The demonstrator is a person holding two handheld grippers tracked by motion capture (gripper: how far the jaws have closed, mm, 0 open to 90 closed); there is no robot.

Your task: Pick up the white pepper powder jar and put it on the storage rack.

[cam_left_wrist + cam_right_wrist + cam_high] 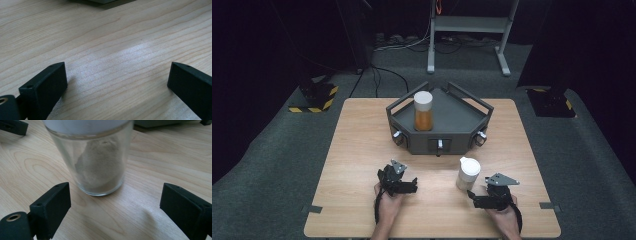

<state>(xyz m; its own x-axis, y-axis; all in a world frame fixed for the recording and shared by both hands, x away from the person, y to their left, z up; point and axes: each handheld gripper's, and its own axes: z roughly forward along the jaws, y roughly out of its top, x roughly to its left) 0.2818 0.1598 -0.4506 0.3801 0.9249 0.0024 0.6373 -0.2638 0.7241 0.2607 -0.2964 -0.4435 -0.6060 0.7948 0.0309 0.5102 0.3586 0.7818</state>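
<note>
Wooden table (362, 150) carries grey tray (462, 117) at far edge, middle; orange-filled jar (423, 111) upright inside, likely stowed. White-lidded glass jar (468, 173) upright toward near right corner, probably staged for pickup. Right gripper (473, 195) just short of jar, jaws wide, touching nothing. Left gripper (411, 186) near edge, jaws wide, empty.

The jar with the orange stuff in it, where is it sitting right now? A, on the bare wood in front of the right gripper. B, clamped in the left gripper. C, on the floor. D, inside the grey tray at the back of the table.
D: the orange jar stands upright inside the grey tray, well away from both grippers.
</note>
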